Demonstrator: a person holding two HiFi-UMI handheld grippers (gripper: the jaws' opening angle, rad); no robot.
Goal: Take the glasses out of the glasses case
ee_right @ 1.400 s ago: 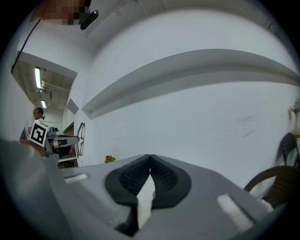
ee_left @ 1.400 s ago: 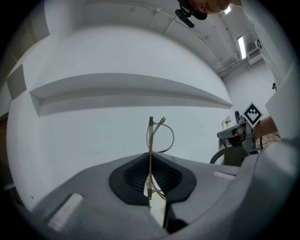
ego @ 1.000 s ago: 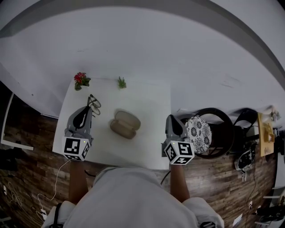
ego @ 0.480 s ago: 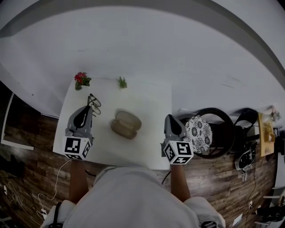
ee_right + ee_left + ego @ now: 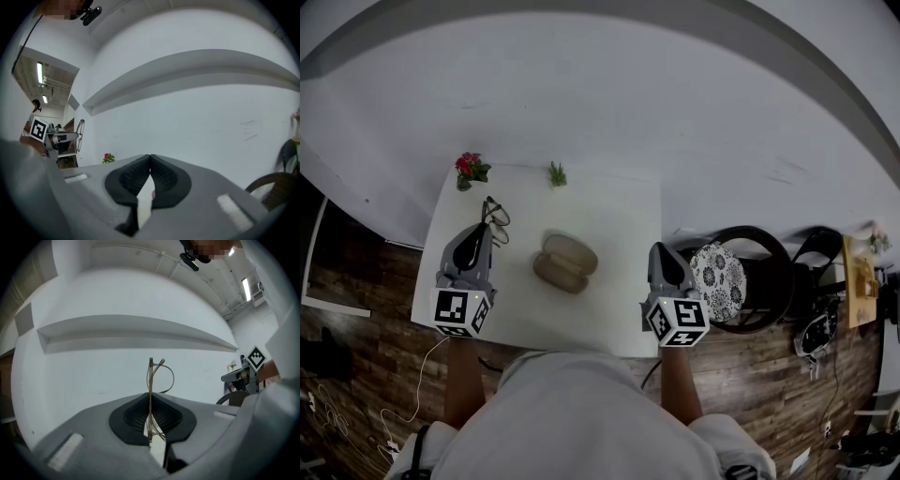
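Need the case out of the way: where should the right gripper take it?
Take the case by the rim at its right end, right gripper coming from the right and above. It lies open and flat, so a thin shell edge should suit the jaws better than the wide body. Open the shut jaws first.

Pretty sure this is an office or lab room: small white worktop [image 5: 614, 220] against a bare white wall [image 5: 581, 94], loose cables [image 5: 416, 390] on the plank floor [image 5: 356, 309]. Strip lights [image 5: 245, 287] overhead.

Lower part of glasses [image 5: 150, 376] hidden — inside left tool [image 5: 150, 401].
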